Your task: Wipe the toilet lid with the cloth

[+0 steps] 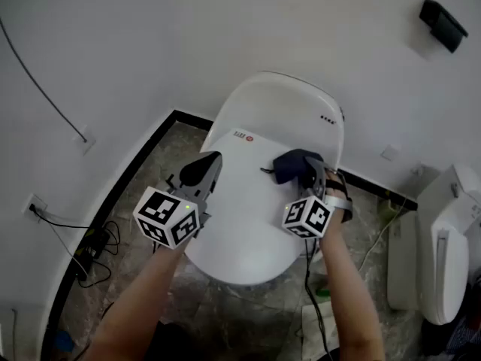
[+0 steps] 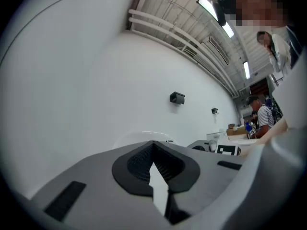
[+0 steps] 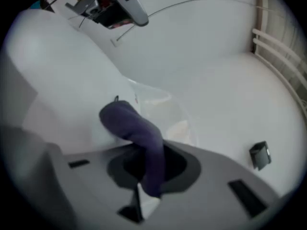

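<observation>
The toilet lid (image 1: 248, 224) is down and white. The right tongs (image 1: 310, 173) are clamped on a dark blue cloth (image 1: 291, 164), which bunches out just ahead of their tips and lies against the rear half of the lid. The left tongs (image 1: 212, 160) have their jaws closed tip to tip with nothing between them. They are held over the lid's edge, apart from the cloth and level with the right tongs. A second toilet (image 1: 443, 254) stands out past the right tongs' outer side. Cables (image 1: 90, 250) lie on the floor outside the left tongs. A black box (image 1: 443, 22) is mounted on the wall far ahead of both.
</observation>
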Demonstrator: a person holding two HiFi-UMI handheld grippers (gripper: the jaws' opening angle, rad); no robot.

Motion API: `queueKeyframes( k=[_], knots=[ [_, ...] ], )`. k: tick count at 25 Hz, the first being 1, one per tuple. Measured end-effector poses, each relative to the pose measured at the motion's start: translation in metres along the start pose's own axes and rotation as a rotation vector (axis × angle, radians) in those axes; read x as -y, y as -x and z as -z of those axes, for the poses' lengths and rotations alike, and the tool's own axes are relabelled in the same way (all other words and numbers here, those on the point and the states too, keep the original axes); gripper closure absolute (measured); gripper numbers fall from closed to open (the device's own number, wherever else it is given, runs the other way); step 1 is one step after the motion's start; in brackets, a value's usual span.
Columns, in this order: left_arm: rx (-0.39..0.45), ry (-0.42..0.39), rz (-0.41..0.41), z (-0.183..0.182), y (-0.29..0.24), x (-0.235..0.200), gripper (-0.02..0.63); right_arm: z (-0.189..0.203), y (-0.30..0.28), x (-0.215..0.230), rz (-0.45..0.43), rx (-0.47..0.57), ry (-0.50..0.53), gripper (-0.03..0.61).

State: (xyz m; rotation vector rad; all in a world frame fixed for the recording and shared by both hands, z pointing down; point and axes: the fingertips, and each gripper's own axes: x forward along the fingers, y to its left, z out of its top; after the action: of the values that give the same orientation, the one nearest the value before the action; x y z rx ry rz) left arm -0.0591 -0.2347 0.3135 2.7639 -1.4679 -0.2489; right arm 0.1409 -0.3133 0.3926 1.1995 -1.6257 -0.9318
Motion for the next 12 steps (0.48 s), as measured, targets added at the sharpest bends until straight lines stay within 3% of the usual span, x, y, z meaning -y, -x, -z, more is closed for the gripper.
queueKeyframes(
  k=[4,12],
  knots=[
    [0.004,0.064,-0.016,0.008,0.003,-0.01,0.601,0.005,-0.007,0.004,0.0,-0.014,0.015,0.512],
    [-0.006,-0.031,0.074,-0.001,-0.001,0.01,0.601,0.023,-0.043,0.009,-0.06,-0.085,0.05,0.512]
  ],
)
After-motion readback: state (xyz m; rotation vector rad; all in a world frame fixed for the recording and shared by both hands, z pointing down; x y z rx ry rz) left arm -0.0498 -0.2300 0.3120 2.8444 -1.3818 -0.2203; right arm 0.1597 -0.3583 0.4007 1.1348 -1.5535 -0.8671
